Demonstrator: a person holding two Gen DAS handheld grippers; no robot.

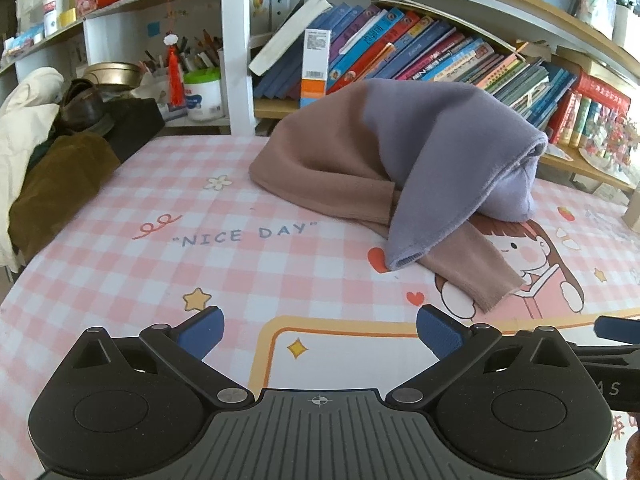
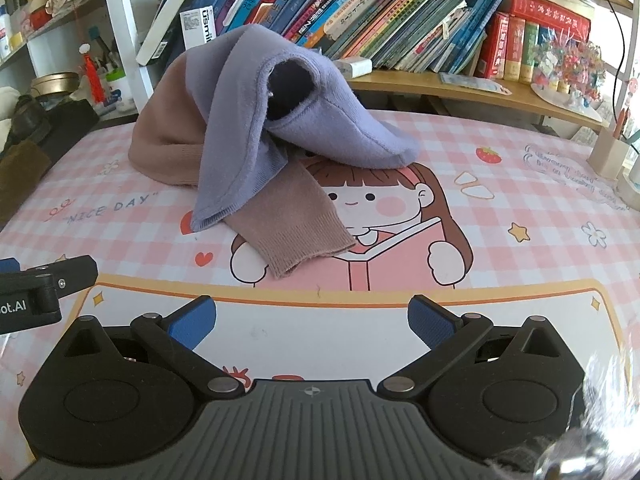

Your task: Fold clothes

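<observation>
Counter (image 1: 120,264) covered by a pink-and-white checked mat printed with "NICE DAY", stars, hearts and a cartoon girl reading a book. A crumpled sweater (image 1: 400,152), half brown and half lavender, lies heaped toward the far middle, one brown sleeve (image 2: 296,224) and one lavender sleeve (image 2: 232,176) trailing forward over the print. At the far left edge sits a brown garment (image 1: 60,188); a small beige holder (image 2: 608,156) stands at the far right.

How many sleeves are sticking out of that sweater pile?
2: a purple sleeve draped down the front, and a brown sleeve lying flat beneath it, pointing toward the tongs. Others may be hidden.
</observation>
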